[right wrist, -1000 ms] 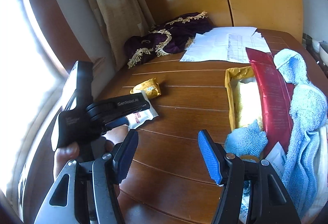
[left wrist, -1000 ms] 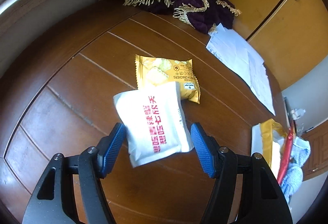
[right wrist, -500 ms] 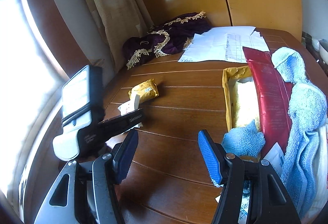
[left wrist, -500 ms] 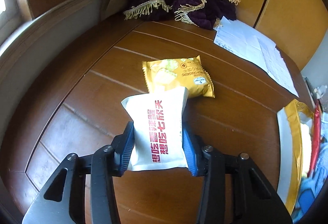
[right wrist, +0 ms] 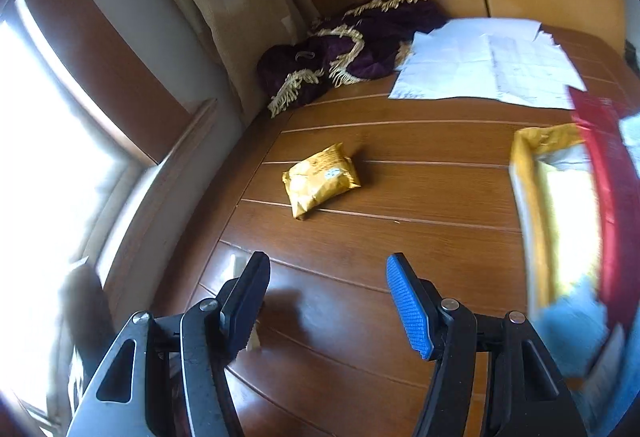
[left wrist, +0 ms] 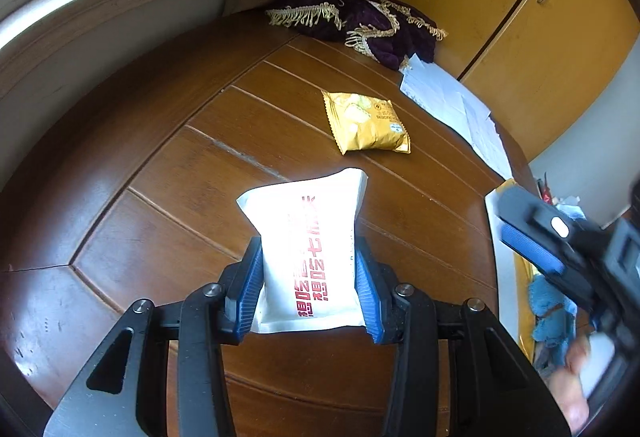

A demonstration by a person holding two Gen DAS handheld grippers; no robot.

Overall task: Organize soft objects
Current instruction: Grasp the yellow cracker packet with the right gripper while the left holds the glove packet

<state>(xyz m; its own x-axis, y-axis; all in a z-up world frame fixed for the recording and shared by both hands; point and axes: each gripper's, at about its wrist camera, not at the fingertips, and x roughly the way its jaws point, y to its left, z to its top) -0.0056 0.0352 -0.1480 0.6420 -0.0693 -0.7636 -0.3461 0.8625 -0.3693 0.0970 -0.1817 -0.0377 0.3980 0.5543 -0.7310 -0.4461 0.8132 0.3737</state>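
My left gripper (left wrist: 309, 261) is shut on a white snack packet with red lettering (left wrist: 308, 245), held above the wooden table (left wrist: 168, 173). A yellow snack packet (left wrist: 366, 122) lies flat on the table further ahead, also in the right wrist view as the yellow snack packet (right wrist: 322, 183). My right gripper (right wrist: 328, 277) stands open over bare table, short of the yellow packet, with nothing between its fingers. It shows at the right edge of the left wrist view as the right gripper (left wrist: 560, 249).
A purple fringed cloth (right wrist: 348, 49) lies bunched at the table's far corner by the curtain. White papers (right wrist: 488, 63) lie beside it. On the right are a yellow-rimmed box (right wrist: 528, 197), a red packet (right wrist: 604, 165) and blue towels (right wrist: 572, 329). Yellow cabinets stand behind.
My left gripper closed on the white packet and lifted it back, away from the yellow packet. My right gripper swung left and forward toward the yellow packet.
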